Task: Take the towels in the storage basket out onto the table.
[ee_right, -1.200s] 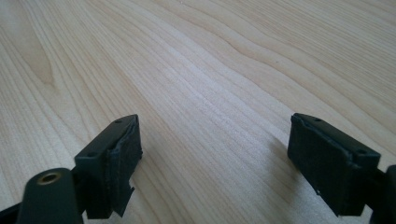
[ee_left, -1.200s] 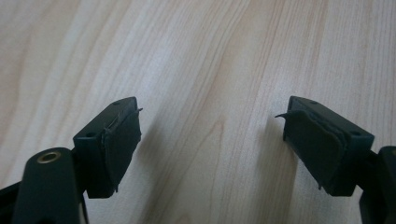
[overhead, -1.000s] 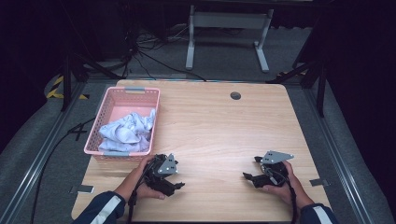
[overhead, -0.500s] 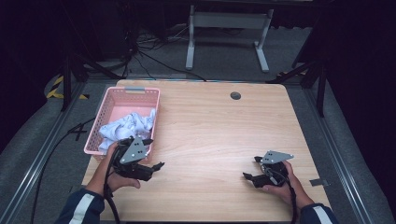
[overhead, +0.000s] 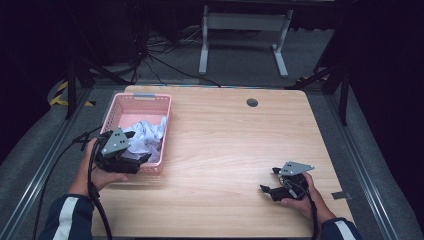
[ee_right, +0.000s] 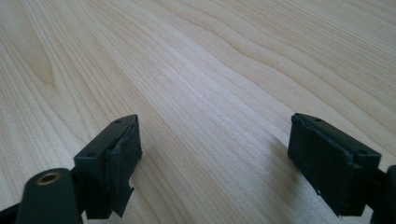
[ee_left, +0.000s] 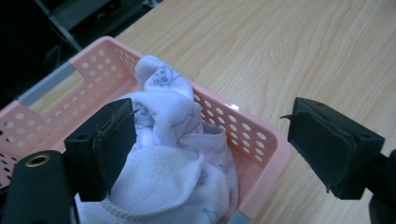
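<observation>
Cloth (overhead: 145, 140), white and crumpled, lies in the pink basket (overhead: 142, 100) at the tabletop's (overhead: 240, 145) left edge; the left tool (ee_left: 210, 149), jaws just widening, hovers over it, empty. The right tool (ee_right: 215, 163) rests open.

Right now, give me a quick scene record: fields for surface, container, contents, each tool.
surface: wooden table, bare at the middle
container: pink basket at the table's left side
contents: crumpled white printed cloth heaped in the basket
left tool: over the basket's near end, jaws wide and just been opening, cloth between them, one pad against it, no grip
right tool: low by the table's right front, jaws open, nothing between them
</observation>
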Tool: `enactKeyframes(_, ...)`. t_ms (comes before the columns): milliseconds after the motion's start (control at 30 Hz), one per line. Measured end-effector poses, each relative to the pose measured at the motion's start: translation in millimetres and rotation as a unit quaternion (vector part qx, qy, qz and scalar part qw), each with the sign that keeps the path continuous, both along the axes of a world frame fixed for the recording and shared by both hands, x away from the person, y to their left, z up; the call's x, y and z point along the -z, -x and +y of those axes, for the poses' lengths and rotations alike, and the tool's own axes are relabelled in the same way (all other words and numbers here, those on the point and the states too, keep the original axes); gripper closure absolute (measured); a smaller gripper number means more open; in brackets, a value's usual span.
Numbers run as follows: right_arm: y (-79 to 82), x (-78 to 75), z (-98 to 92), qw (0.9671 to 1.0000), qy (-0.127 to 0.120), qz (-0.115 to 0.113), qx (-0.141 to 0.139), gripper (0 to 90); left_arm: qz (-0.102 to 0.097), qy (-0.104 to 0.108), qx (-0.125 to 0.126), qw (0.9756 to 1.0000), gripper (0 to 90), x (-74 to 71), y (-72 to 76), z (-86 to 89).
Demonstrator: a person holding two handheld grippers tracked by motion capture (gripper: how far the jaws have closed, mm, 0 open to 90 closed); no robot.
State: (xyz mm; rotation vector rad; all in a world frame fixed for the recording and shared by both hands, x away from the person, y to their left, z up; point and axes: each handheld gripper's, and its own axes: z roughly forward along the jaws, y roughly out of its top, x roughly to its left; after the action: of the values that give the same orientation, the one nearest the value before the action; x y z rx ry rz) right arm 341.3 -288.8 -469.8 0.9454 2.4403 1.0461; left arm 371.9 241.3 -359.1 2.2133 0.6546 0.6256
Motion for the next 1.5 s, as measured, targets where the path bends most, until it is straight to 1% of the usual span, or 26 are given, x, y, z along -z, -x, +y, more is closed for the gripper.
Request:
enactKeyframes(67,0.0,0.0,0.1,1.0,0.0,0.0,0.0,17.6,0.004,-0.006,-0.011,0.9999,15.8,1.3,-4.7,1.4)
enactKeyframes(200,-0.1,0.0,0.1,1.0,0.002,-0.001,0.0,17.2,0.048,-0.05,-0.021,0.9974,16.0,13.5,-31.5,9.0)
enactKeyframes(233,-0.1,0.0,0.1,1.0,0.002,-0.001,0.0,17.2,0.048,-0.05,-0.021,0.9974,16.0,13.5,-31.5,9.0)
enactKeyframes(300,-0.1,0.0,0.7,1.0,0.002,0.0,0.002,16.5,0.079,-0.045,-0.027,0.9955,16.1,19.3,-43.7,11.2)
enactKeyframes(333,-0.2,0.1,0.8,1.0,0.003,-0.002,0.003,16.2,0.088,-0.06,-0.03,0.9939,16.0,22.4,-49.6,11.5)
enactKeyframes(433,-0.2,0.0,1.2,1.0,0.003,-0.002,0.004,16.0,0.102,-0.072,-0.039,0.9913,15.8,31.6,-60.9,9.9)
enactKeyframes(467,-0.2,0.1,1.2,1.0,0.003,-0.002,0.004,16.0,0.114,-0.095,-0.041,0.9881,15.8,34.9,-65.6,8.5)
enactKeyframes(500,-0.3,0.1,1.3,1.0,0.003,-0.002,0.004,16.0,0.119,-0.1,-0.047,0.9867,15.6,37.6,-68.5,7.5)
enactKeyframes(567,-0.3,0.1,1.3,1.0,0.003,-0.002,0.004,16.0,0.134,-0.132,-0.057,0.9804,12.9,47.5,-79.4,5.3)
enactKeyframes(667,-0.3,0.2,1.5,1.0,0.003,-0.002,0.003,16.0,0.17,-0.128,-0.071,0.9745,7.7,48.9,-90.5,5.0)
enactKeyframes(700,-0.3,0.2,1.5,1.0,0.003,-0.002,0.003,16.0,0.17,-0.128,-0.071,0.9745,5.4,48.9,-90.5,5.0)
enactKeyframes(767,-0.3,0.1,1.7,1.0,0.004,-0.002,0.002,15.9,0.184,-0.146,-0.07,0.9694,1.4,55.1,-97.7,4.7)
enactKeyframes(800,-0.4,0.1,1.7,1.0,0.004,-0.002,0.002,15.8,0.197,-0.172,-0.067,0.9629,0.6,58.7,-101.4,3.3)
enactKeyframes(833,-0.3,0.1,1.8,1.0,0.004,-0.002,0.002,15.8,0.2,-0.178,-0.067,0.961,0.2,61.5,-103.1,2.2)
enactKeyframes(867,-0.3,0.1,1.8,1.0,0.004,-0.002,0.002,15.8,0.218,-0.181,-0.068,0.9566,0.0,64.7,-108.6,0.4)
enactKeyframes(900,-0.4,0.1,1.8,1.0,0.004,-0.002,0.002,15.8,0.218,-0.181,-0.068,0.9566,0.0,64.7,-108.6,0.4)
enactKeyframes(933,-0.4,0.1,1.8,1.0,0.004,-0.002,0.002,15.8,0.229,-0.179,-0.066,0.9546,0.0,65.8,-111.4,-0.5)
enactKeyframes(967,-0.4,0.2,1.7,1.0,0.004,-0.001,0.002,15.8,0.23,-0.177,-0.069,0.9544,0.0,67.7,-113.0,-1.4)
enactKeyframes(1000,-0.4,0.2,1.8,1.0,0.003,-0.001,0.002,15.8,0.238,-0.18,-0.069,0.9519,0.0,69.6,-114.3,-2.1)
enactKeyframes(1067,-0.4,0.2,1.8,1.0,0.003,-0.001,0.002,15.8,0.243,-0.184,-0.069,0.95,0.0,72.3,-116.2,-3.3)
enactKeyframes(1133,-0.6,0.4,2.0,1.0,0.002,-0.002,0.002,15.8,0.248,-0.176,-0.073,0.9497,0.0,76.8,-119.1,-1.6)
enactKeyframes(1267,-0.6,0.3,2.0,1.0,0.003,-0.002,0.001,15.7,0.241,-0.173,-0.083,0.9513,3.5,78.8,-119.8,-0.6)
enactKeyframes(1333,-0.8,0.3,2.1,1.0,0.003,-0.003,0.001,15.7,0.234,-0.179,-0.089,0.9514,12.0,74.6,-118.6,-1.2)
enactKeyframes(1367,-0.7,0.3,2.3,1.0,0.003,-0.001,0.001,15.7,0.229,-0.183,-0.092,0.9517,23.3,73.6,-117.5,-2.3)
enactKeyframes(1400,-0.9,0.3,2.3,1.0,0.003,-0.002,0.0,15.7,0.212,-0.198,-0.091,0.9526,28.3,71.6,-114.9,-5.6)
enactKeyframes(1500,-1.0,0.2,2.2,1.0,0.004,-0.002,0.0,15.7,0.181,-0.236,-0.095,0.95,39.5,69.7,-109.3,-15.9)
